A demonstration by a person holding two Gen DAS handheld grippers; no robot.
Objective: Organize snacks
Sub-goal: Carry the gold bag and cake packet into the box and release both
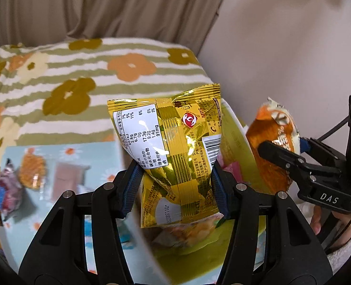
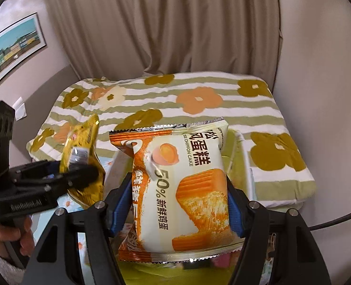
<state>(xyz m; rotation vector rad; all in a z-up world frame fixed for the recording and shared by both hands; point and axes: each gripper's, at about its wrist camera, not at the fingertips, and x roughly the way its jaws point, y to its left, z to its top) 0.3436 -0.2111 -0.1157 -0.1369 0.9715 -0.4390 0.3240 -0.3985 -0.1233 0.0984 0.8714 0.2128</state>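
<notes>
Both hands are loaded and up in the air! The left gripper (image 1: pixel 175 185) has its jaws clamped on the gold snack packet (image 1: pixel 173 156), pinching it across its lower half so the nutrition panel faces the camera, and the right gripper (image 2: pixel 179 204) is squeezed onto the chiffon cake packet (image 2: pixel 182 185), orange-and-cream wrapper held upright between the blue pads (image 2: pixel 120 201). Each packet hangs above the yellow-green bin (image 1: pixel 237 128), whose pale rim shows just behind the gold packet in the left view and to the right of the cake in the right view. Something wrapped already lies down in that bin (too blurred to name), so I'd judge the sorting is under way but not finished. Over on the far left, on the light blue flowered mat (image 1: pixel 99 152), more snacks wait: a purple-and-blue packet (image 1: pixel 5 187), an orange crinkled one (image 1: pixel 31 171) just beside it, and a pinkish-brown flat bar (image 1: pixel 67 178) a little to the right. Behind everything sits the striped flower blanket (image 2: pixel 199 99). So, two in hand looking ready to drop, at least three left on the mat to collect.
</notes>
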